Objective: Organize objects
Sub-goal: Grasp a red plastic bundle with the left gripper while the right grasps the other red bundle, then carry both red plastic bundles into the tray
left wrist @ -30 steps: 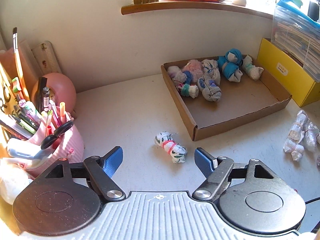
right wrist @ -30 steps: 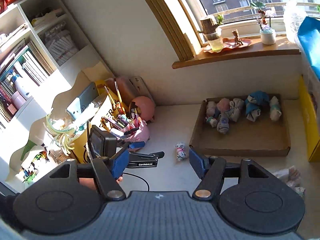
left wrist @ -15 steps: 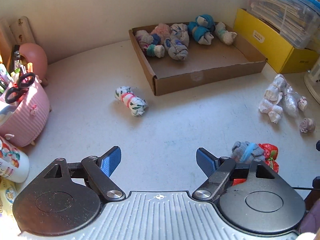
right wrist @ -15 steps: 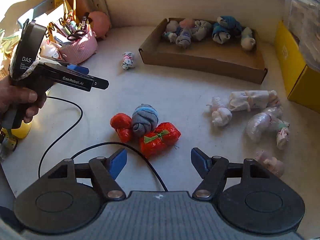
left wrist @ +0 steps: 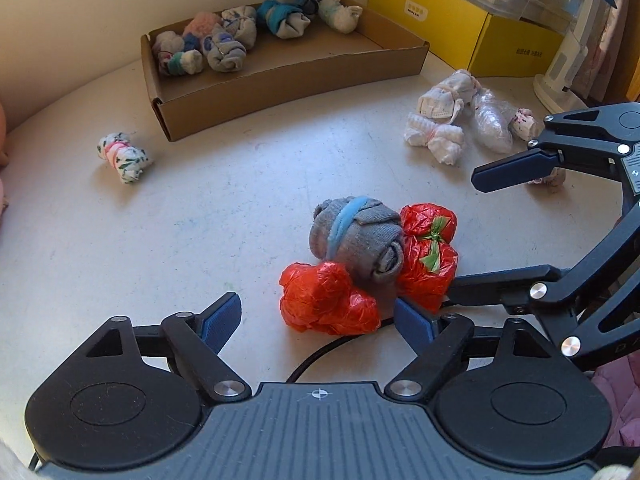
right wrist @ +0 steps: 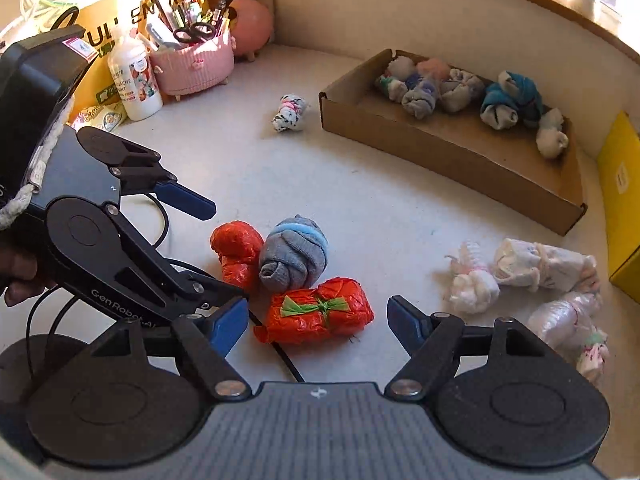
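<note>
Between the spread jaws of the left gripper [left wrist: 318, 320] and right gripper [right wrist: 318, 320], both empty, a grey rolled sock with a blue band [left wrist: 356, 236] leans on two crinkly red plastic bundles [left wrist: 328, 300]. Either could snag the black cable [right wrist: 280, 354] or nudge neighbours, far from the cardboard tray [left wrist: 288, 76].

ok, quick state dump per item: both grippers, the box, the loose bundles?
left gripper: open, holding nothing, low by the red bundles.
right gripper: open, holding nothing, around the red green-tied bundle.
cardboard box: open-topped, partly filled, rolled socks along its back wall.
grey sock roll: on the table, touching both red bundles.
floral sock roll: alone on the table, outside the box.
white bundles: clustered on the table, outside the box.
</note>
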A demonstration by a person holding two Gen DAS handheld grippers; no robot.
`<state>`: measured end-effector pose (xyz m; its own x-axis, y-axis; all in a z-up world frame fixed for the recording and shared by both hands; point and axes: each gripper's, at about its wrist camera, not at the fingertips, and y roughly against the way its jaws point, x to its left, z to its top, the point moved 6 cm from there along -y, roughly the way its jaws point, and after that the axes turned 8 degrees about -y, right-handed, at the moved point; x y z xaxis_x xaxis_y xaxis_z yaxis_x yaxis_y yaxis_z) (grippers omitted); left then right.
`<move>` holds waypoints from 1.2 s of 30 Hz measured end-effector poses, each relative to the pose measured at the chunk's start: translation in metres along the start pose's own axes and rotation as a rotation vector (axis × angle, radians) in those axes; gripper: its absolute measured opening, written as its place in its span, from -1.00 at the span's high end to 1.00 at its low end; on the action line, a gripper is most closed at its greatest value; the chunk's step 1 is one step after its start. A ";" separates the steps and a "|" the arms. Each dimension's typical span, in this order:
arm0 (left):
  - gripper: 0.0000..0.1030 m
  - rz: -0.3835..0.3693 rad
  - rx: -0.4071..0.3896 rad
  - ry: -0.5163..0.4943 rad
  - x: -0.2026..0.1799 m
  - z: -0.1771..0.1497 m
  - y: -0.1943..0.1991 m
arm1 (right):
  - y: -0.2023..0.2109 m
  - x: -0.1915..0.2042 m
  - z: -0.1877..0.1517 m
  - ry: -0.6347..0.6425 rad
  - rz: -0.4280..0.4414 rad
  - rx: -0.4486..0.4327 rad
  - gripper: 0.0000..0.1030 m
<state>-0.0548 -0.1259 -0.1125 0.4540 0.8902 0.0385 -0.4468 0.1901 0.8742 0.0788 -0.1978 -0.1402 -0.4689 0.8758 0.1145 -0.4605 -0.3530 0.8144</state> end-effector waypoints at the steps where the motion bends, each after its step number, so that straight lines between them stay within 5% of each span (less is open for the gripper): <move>1: -0.61 0.011 0.011 -0.003 0.000 0.000 -0.004 | -0.005 0.000 0.000 0.011 -0.006 0.015 -0.40; 12: -0.13 -0.028 0.019 -0.011 0.004 0.005 -0.008 | -0.015 0.002 -0.014 -0.054 0.006 0.062 -0.08; 22: -0.09 -0.033 0.014 -0.012 0.026 0.020 -0.011 | 0.012 -0.028 -0.001 -0.188 -0.002 -0.002 -0.06; 36: -0.08 0.021 -0.098 -0.041 0.088 0.088 0.002 | 0.021 -0.080 0.065 -0.324 -0.036 -0.109 -0.06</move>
<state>0.0520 -0.0842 -0.0643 0.4739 0.8771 0.0784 -0.5290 0.2125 0.8216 0.1556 -0.2543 -0.0953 -0.1955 0.9412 0.2755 -0.5581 -0.3378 0.7579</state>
